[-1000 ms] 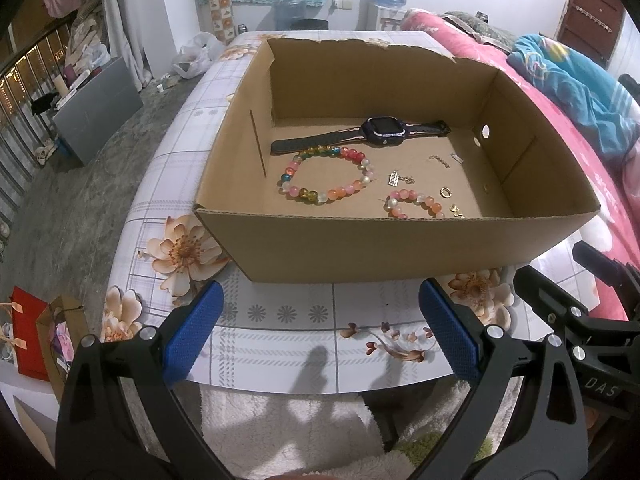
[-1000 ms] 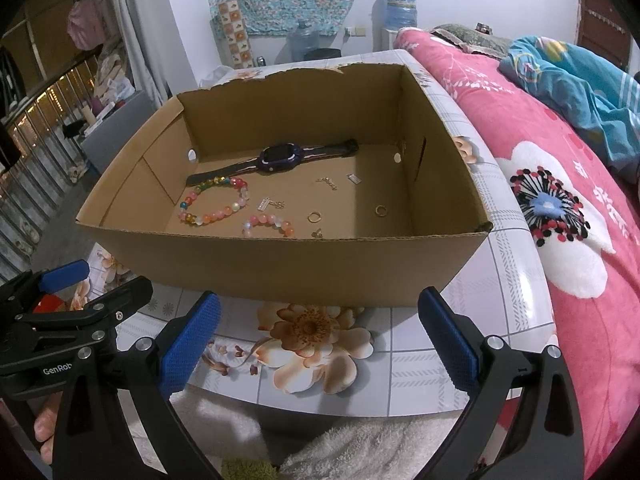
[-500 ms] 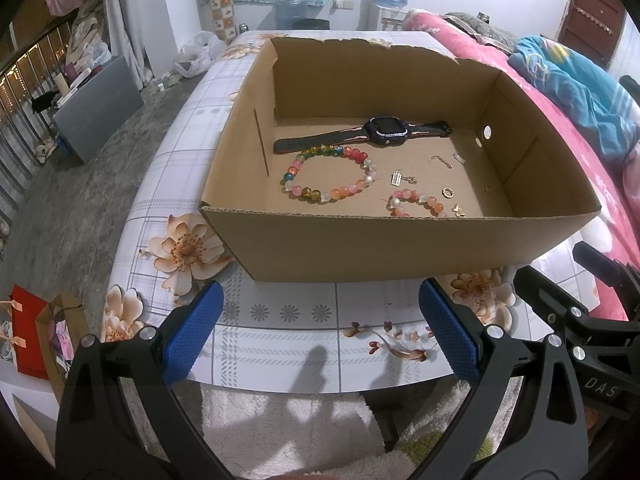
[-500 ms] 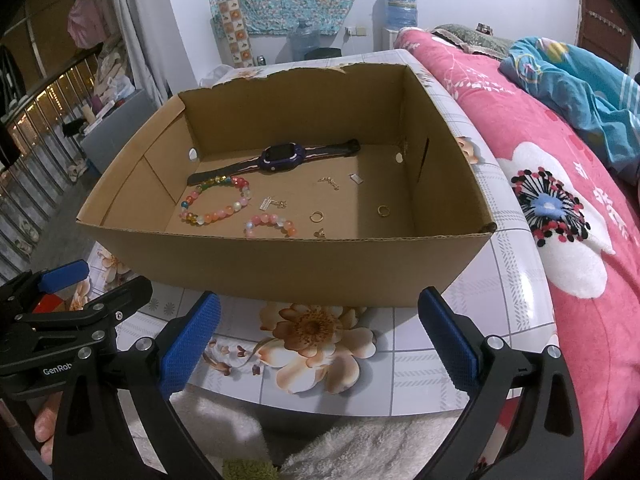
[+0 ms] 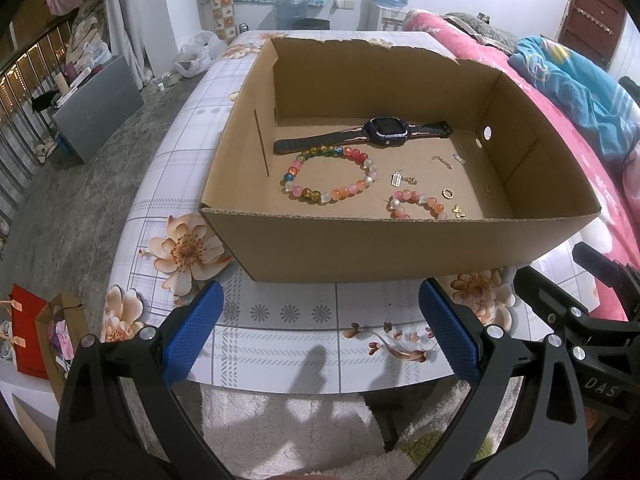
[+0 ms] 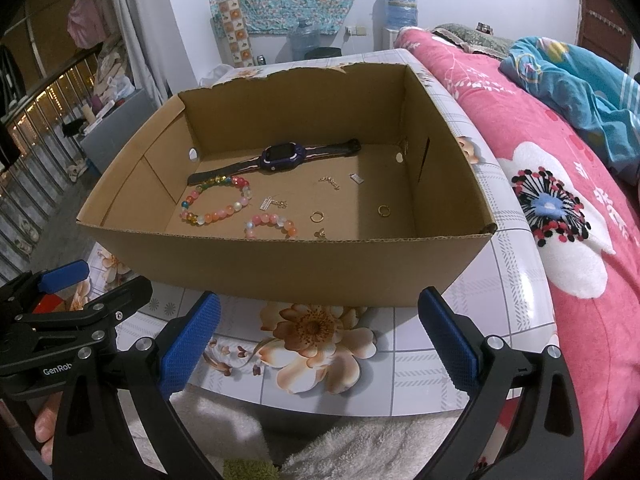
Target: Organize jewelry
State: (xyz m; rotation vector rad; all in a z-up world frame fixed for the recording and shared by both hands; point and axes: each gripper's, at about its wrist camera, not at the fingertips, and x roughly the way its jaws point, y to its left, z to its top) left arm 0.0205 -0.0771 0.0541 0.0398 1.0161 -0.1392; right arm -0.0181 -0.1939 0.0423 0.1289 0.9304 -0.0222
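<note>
- Both grippers hang just off the near edge of the surface (image 5: 280,344), in front of the box (image 5: 400,248), touching nothing.
- Left gripper (image 5: 318,334): fingers spread wide, nothing between them. Right gripper (image 6: 318,334): same deal, wide apart and empty.
- Box is open on top, with tall walls all round and a ragged far rim. There's a strip of bare surface between its near wall and the fingertips.
- Inside: a watch (image 5: 384,134) lies flat toward the back, with a big bead bracelet (image 5: 330,178) just in front, its beads touching the strap. A small bracelet (image 6: 270,224) sits near the front wall.
- Scattered right of the bracelets: a tag charm (image 5: 397,179), a thin chain (image 6: 330,182), a ring (image 5: 448,193), a second ring (image 6: 384,210) well apart toward the right wall, and a tiny gold bit (image 5: 458,211) by the front wall.
- The floor right of the rings is mostly bare.
- The front wall cuts off the small bracelet's near side in both views, and I can't make out what the tiny gold bit is.
- A pink bed (image 6: 560,208) butts up along the surface's right edge, so it's tight on that side.
</note>
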